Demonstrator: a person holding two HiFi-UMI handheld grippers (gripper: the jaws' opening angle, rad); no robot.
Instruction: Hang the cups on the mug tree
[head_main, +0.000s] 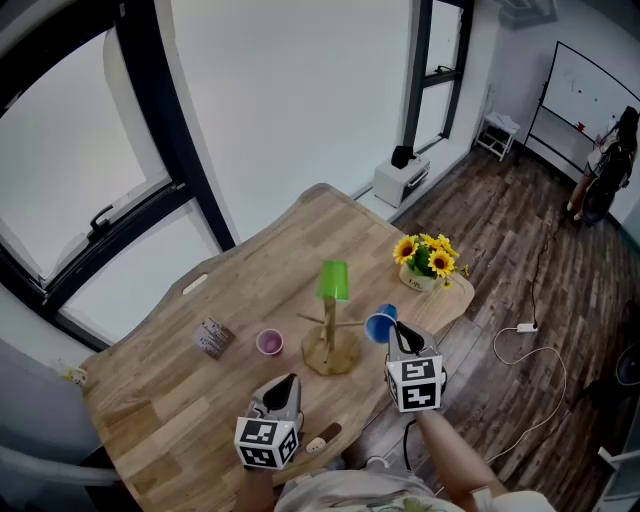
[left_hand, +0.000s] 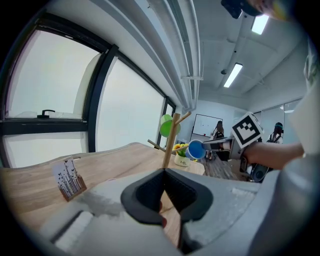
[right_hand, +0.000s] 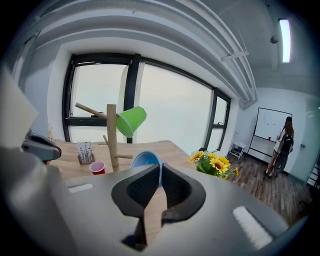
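A wooden mug tree (head_main: 329, 338) stands near the table's front edge, with a green cup (head_main: 333, 280) hung upside down on its top. My right gripper (head_main: 397, 332) is shut on the rim of a blue cup (head_main: 380, 325), held just right of the tree beside a side peg. In the right gripper view the blue cup (right_hand: 145, 159) sits between the jaws, and the tree (right_hand: 112, 136) and green cup (right_hand: 131, 120) lie ahead to the left. A small pink cup (head_main: 269, 342) stands upright left of the tree. My left gripper (head_main: 288, 384) hovers in front, shut and holding nothing.
A card holder (head_main: 212, 337) stands left of the pink cup. A pot of sunflowers (head_main: 428, 262) sits at the table's right corner. A small brown object (head_main: 322, 439) lies at the front edge. A person (head_main: 608, 165) stands far off by a whiteboard.
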